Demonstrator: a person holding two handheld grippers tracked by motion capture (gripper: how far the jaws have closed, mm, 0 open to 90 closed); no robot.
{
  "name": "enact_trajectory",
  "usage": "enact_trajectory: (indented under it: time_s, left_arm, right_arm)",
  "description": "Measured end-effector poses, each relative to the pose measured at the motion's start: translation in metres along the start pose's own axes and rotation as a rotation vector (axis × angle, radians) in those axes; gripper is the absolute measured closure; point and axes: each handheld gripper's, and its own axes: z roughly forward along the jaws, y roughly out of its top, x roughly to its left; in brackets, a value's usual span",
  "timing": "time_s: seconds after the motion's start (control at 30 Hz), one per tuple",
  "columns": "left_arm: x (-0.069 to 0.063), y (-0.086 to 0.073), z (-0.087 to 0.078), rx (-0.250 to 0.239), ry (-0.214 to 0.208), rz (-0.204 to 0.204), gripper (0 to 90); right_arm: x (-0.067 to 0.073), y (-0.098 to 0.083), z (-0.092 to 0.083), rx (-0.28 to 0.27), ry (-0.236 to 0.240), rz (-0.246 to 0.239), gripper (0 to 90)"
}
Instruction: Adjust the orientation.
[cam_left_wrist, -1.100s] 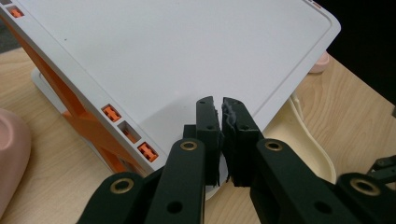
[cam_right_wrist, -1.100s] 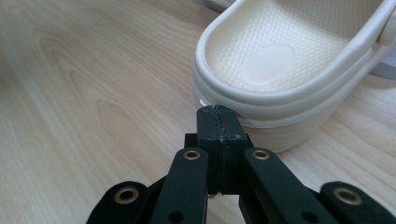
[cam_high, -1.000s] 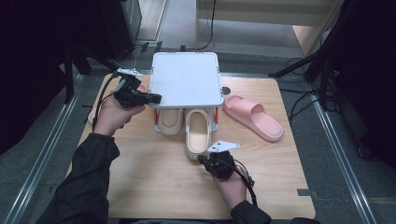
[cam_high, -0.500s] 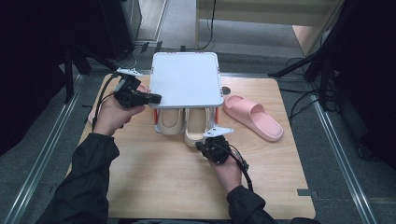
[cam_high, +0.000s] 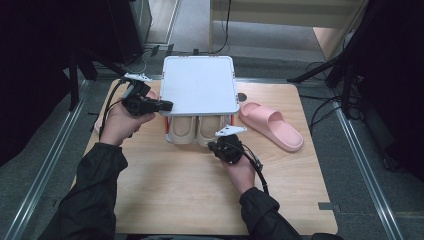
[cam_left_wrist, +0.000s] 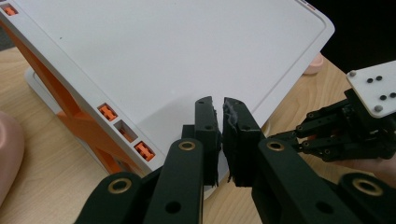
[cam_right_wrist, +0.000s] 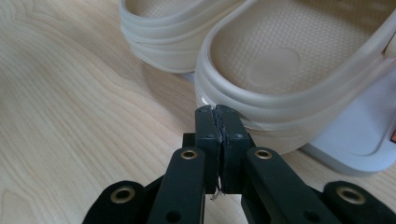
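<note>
While the person's right hand sits low near the front of the white shoe rack (cam_high: 199, 85), the right gripper (cam_right_wrist: 215, 112) has its jaws pressed flat together with nothing between them, and their tips touch the heel rim of the right-hand beige slipper (cam_right_wrist: 289, 70). That slipper lies on the rack's lower shelf, under the white top, with its heel poking out toward the person and its partner, the left-hand beige slipper (cam_right_wrist: 173, 32), close beside it. Closed tongs make a decent pusher here, so the step looks like nudging the slipper fully in.

To do it well, I'd keep the tips square on the middle of the heel, low enough not to ride up over the soft rim, and push straight along the slipper's length, slowly. Off centre, it will likely swing against its neighbour.

The left gripper (cam_high: 145, 102) is at the rack's left edge, its jaws all but shut and empty, tips just over the top's rim (cam_left_wrist: 116, 126); I cannot tell whether they touch it. Bracing there is sensible, since the rack is light and may slide back on the wooden table (cam_high: 170, 185). A pink slipper (cam_high: 272, 125) lies on the table to the right, clear of the work.
</note>
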Motion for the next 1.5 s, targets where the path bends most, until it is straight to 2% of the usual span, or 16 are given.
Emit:
enact_trajectory:
  time_s: [0.17, 0.27, 0.37, 0.5, 0.63, 0.77, 0.9, 0.97, 1.07, 1.17, 1.4, 1.5]
  left_arm:
    - [0.001, 0.000, 0.000, -0.006, 0.003, -0.016, 83.9]
    - [0.002, 0.000, 0.000, -0.010, 0.008, -0.022, 83.6]
    - [0.002, 0.000, -0.002, -0.010, 0.009, -0.024, 81.4]
    - [0.001, 0.000, -0.004, 0.005, -0.030, -0.046, 71.8]
    - [-0.001, 0.000, -0.010, 0.012, -0.021, -0.048, 60.1]
    - [-0.002, -0.002, -0.018, 0.010, -0.014, -0.051, 51.1]
    - [-0.003, -0.005, -0.026, 0.000, -0.010, -0.051, 46.2]
    - [-0.003, -0.007, -0.029, -0.003, -0.005, -0.053, 45.4]
    - [-0.001, -0.010, -0.035, -0.001, 0.003, -0.060, 44.6]
    - [0.002, -0.014, -0.040, 0.000, 0.013, -0.066, 44.9]
    - [0.008, -0.026, -0.051, -0.020, 0.050, -0.072, 47.4]
    - [0.012, -0.032, -0.055, -0.027, 0.056, -0.091, 48.6]
  right_arm:
    - [-0.002, 0.001, 0.001, 0.000, 0.009, 0.012, 90.0]
    - [-0.001, -0.001, 0.001, 0.021, 0.007, 0.022, 90.0]
    - [0.002, -0.002, -0.006, 0.005, 0.029, 0.021, 90.0]
    - [0.007, -0.003, -0.020, -0.010, 0.060, 0.002, 87.3]
    - [0.010, -0.008, -0.036, -0.008, 0.105, -0.003, 78.3]
    - [0.010, -0.016, -0.051, -0.014, 0.130, -0.006, 67.0]
    - [0.006, -0.020, -0.064, -0.032, 0.170, 0.028, 60.0]
    - [0.005, -0.020, -0.071, -0.049, 0.182, 0.015, 56.4]
    - [0.006, -0.019, -0.079, -0.070, 0.163, -0.010, 56.1]
    - [0.004, -0.020, -0.086, -0.076, 0.182, -0.007, 55.3]
    - [0.001, -0.027, -0.091, -0.034, 0.207, -0.036, 52.6]
    - [-0.002, -0.028, -0.093, -0.026, 0.213, -0.044, 51.8]
